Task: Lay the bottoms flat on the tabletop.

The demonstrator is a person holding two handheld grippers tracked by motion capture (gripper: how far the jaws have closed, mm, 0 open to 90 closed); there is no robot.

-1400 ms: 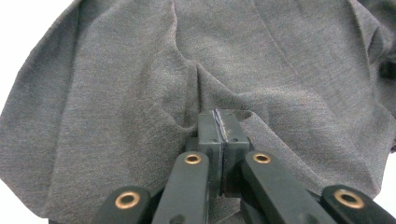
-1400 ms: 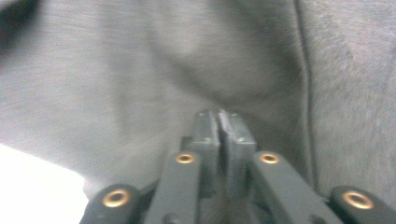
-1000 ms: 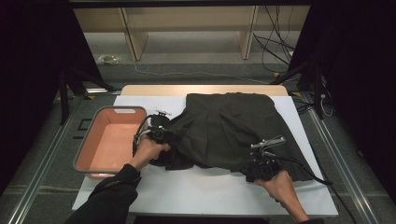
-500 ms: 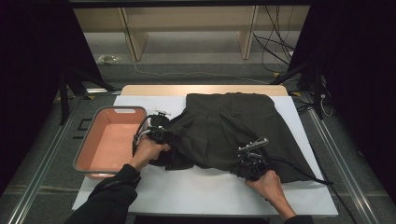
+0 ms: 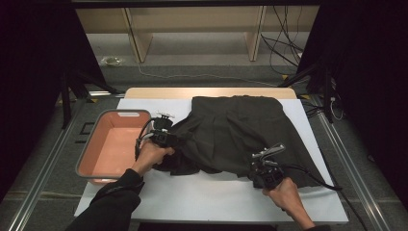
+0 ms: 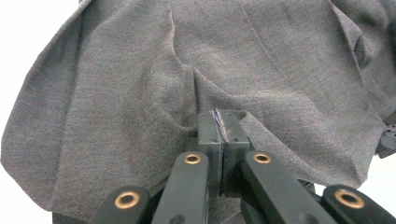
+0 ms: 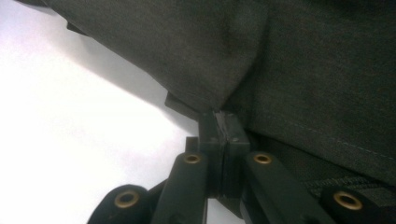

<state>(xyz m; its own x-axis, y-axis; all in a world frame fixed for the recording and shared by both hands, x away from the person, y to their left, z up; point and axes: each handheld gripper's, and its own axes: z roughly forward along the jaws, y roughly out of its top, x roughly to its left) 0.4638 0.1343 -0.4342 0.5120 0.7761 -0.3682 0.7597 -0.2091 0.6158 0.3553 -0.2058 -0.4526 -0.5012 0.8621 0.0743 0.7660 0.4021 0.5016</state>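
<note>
Two tools clenched on dark garment (image 5: 235, 132): left tool (image 5: 169, 138) at left edge, right tool (image 5: 260, 169) just closed, near hem.

So the bench (image 5: 202, 202) has a white top with a strip of bare wood along its far edge. A dark grey garment (image 5: 235, 134) lies spread over the middle and right, and a pinkish tray (image 5: 91, 149) with a grey rim sits at the left edge.

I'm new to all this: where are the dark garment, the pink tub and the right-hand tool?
dark garment (image 5: 240, 130), high view, middle of the spread cloth.
pink tub (image 5: 89, 147), high view, its left rim.
right gripper (image 5: 260, 166), high view, the tip at the cloth's near edge.
</note>
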